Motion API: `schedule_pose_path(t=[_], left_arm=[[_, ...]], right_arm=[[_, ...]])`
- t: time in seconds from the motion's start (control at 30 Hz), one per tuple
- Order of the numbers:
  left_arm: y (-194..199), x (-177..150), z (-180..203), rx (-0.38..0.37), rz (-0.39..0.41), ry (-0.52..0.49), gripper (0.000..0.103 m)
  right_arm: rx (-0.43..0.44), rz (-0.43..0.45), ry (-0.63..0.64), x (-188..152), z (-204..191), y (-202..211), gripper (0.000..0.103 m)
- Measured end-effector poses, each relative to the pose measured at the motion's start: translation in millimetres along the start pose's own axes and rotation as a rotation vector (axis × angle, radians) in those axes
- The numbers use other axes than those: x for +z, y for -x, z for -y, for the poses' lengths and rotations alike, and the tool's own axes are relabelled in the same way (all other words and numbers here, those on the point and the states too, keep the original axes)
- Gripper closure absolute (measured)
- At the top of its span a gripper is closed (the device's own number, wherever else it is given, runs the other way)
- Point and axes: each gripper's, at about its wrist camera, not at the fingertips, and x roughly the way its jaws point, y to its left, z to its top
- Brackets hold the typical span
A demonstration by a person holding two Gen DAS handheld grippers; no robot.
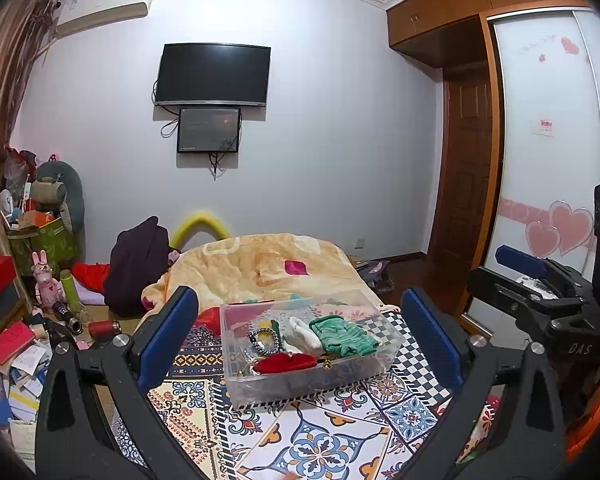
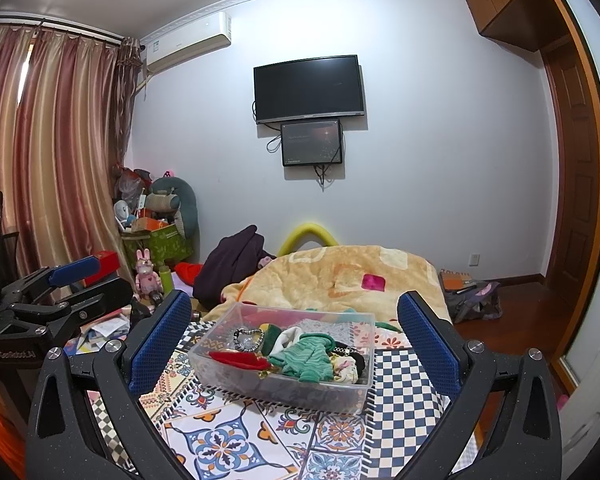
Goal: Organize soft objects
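Both sets of fingers (image 1: 182,334) are held spread, nothing gripped; the green cloth (image 2: 306,358) in the clear box (image 2: 220,376) is best pinched mid-fold.

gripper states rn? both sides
Left gripper: open, holding nothing, raised short of the clear box.
Right gripper: open, holding nothing, also short of the box.

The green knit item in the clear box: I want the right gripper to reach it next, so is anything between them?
Nothing visible blocks it. The green knit item lies on top in the open clear box, ahead of the open right gripper.
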Motion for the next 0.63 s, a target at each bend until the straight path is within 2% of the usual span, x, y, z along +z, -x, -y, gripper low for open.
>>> schedule_pose_path(t=[0.63], left_arm=[[-0.2, -0.6, -3.2, -0.017, -0.011, 0.025, 0.000]], right_arm=[[-0.008, -0.005, 0.006, -2.4, 1.0, -2.4, 0.000]])
